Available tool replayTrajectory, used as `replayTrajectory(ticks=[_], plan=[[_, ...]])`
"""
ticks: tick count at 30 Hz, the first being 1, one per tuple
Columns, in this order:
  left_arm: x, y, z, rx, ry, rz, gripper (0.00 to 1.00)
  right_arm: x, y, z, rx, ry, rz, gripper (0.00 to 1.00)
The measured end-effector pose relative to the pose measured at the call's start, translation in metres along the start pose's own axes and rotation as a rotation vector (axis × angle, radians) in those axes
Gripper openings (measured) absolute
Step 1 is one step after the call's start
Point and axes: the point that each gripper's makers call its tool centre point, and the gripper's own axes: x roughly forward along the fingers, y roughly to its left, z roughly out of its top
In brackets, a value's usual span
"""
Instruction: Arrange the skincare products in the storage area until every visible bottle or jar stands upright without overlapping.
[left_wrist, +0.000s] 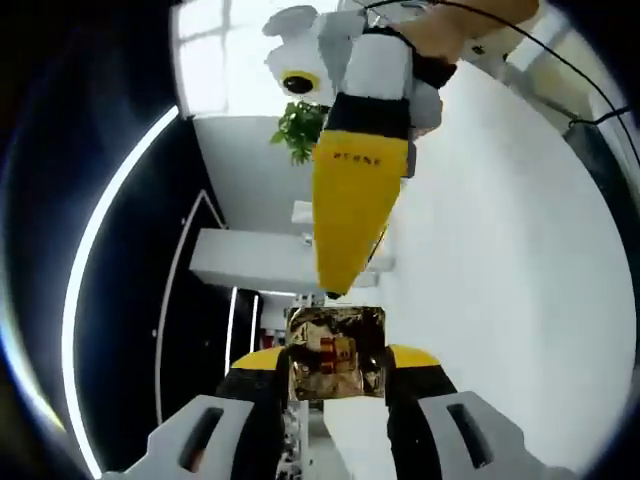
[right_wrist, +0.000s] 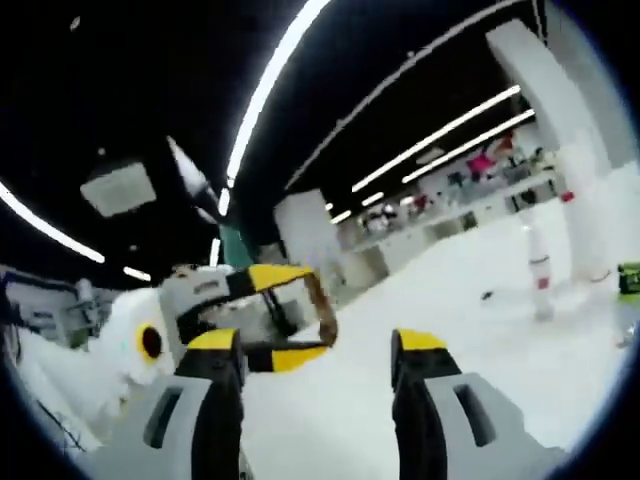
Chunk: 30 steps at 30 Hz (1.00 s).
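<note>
Gripped between the left gripper (left_wrist: 337, 372) jaws sits a small shiny gold-brown jar (left_wrist: 336, 352), held off the white table (left_wrist: 500, 280). Beyond it, in the left gripper view, the right gripper (left_wrist: 352, 215) hangs with its yellow tip close above the jar. Right gripper's own view shows its jaws apart with nothing between them, the left gripper and jar off to the left, and a slim bottle (right_wrist: 539, 268) upright far across the table. To do this well, I judge the jar should be levelled, lowered to a bare patch well apart from the bottle, then let go only once its base is flat.
</note>
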Motion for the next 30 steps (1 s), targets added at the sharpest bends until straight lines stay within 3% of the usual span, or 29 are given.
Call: replayTrajectory(ticks=[3, 5, 11, 14, 18, 20, 22, 26, 30], plan=[[-0.001, 0.0, 0.005, 0.001, -0.016, 0.001, 0.39, 0.002, -0.009, 0.005, 0.054, -0.028, -0.001, 0.44], [-0.003, 0.0, 0.01, -0.003, -0.028, 0.003, 0.39, 0.002, -0.01, 0.003, 0.064, -0.024, 0.0, 0.43], [-0.006, -0.004, 0.023, -0.04, -0.064, -0.025, 0.39, 0.001, -0.006, -0.004, 0.068, 0.002, 0.01, 0.31], [-0.007, -0.002, 0.028, -0.046, -0.079, -0.012, 0.39, -0.002, -0.009, -0.01, 0.055, 0.022, -0.03, 0.25], [-0.006, -0.003, 0.031, -0.052, -0.085, -0.029, 0.37, -0.004, -0.009, -0.018, -0.014, 0.052, -0.053, 0.0], [-0.006, -0.003, 0.031, -0.053, -0.085, -0.029, 0.3, -0.004, -0.011, -0.023, -0.016, 0.068, -0.056, 0.0], [-0.005, -0.002, 0.031, -0.053, -0.084, -0.024, 0.3, -0.004, -0.013, -0.029, -0.002, 0.088, -0.049, 0.0], [-0.003, -0.008, 0.031, -0.198, -0.093, -0.1, 0.38, -0.005, -0.016, -0.029, 0.047, 0.085, -0.044, 0.0], [-0.003, -0.006, 0.029, -0.338, -0.126, -0.14, 0.4, -0.012, -0.023, -0.019, 0.067, 0.039, -0.061, 0.0]])
